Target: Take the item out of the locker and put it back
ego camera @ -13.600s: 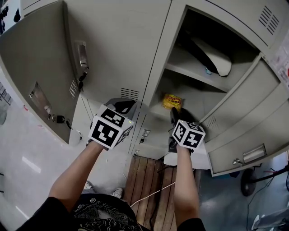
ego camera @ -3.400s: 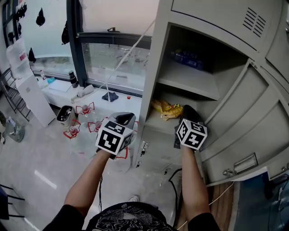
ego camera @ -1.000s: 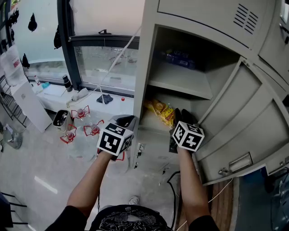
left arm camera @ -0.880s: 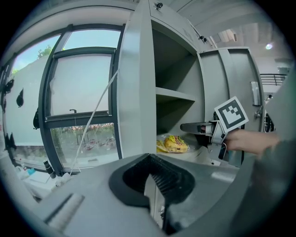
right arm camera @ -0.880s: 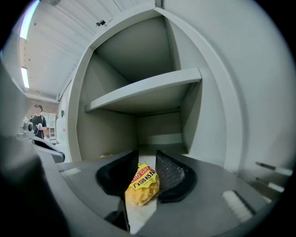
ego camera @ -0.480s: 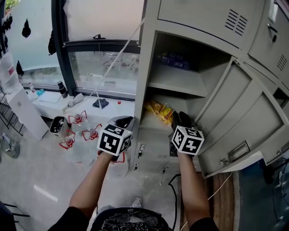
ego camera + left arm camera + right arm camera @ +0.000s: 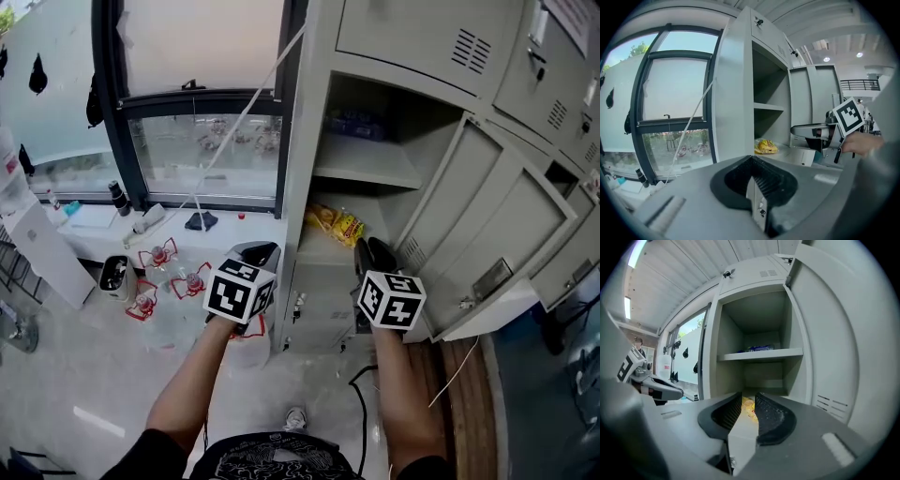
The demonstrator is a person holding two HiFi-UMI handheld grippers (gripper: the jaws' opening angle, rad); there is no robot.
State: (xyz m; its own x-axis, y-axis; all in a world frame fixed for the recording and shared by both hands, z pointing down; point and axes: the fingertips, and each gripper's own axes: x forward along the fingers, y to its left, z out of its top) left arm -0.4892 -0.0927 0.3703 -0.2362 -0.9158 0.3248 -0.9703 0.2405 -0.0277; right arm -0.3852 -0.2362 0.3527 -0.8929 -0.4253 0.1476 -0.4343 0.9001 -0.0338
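Task's thing: yellow snack bag (image 7: 336,225), lying on the lower shelf (image 7: 319,253) of the open locker (image 7: 302,150), touched by neither claw.
Right claw (image 7: 371,253): released, a narrow gap. Its jaws have just been closing, with nothing between the pads.
Left claw (image 7: 255,251): clenched on nothing, outside the locker at its 9 o'clock.
Key relation: in the head view the bag lies at 11 o'clock from the right claw, near but apart. Its long axis runs roughly 10 to 4 across the shelf.
Nearer hand: the right, plainly; the locker's side wall stands between the left claw and the bag.
Right gripper view only: the bag (image 7: 748,408) sits at 12 o'clock, framed in the gap of the right claw (image 7: 748,394), so the aim is already lined up.
Left gripper view only: side-on, the right claw (image 7: 808,132) is well short of the bag (image 7: 765,146).
Judgement: a pick would need wider jaws, then a straight reach in.
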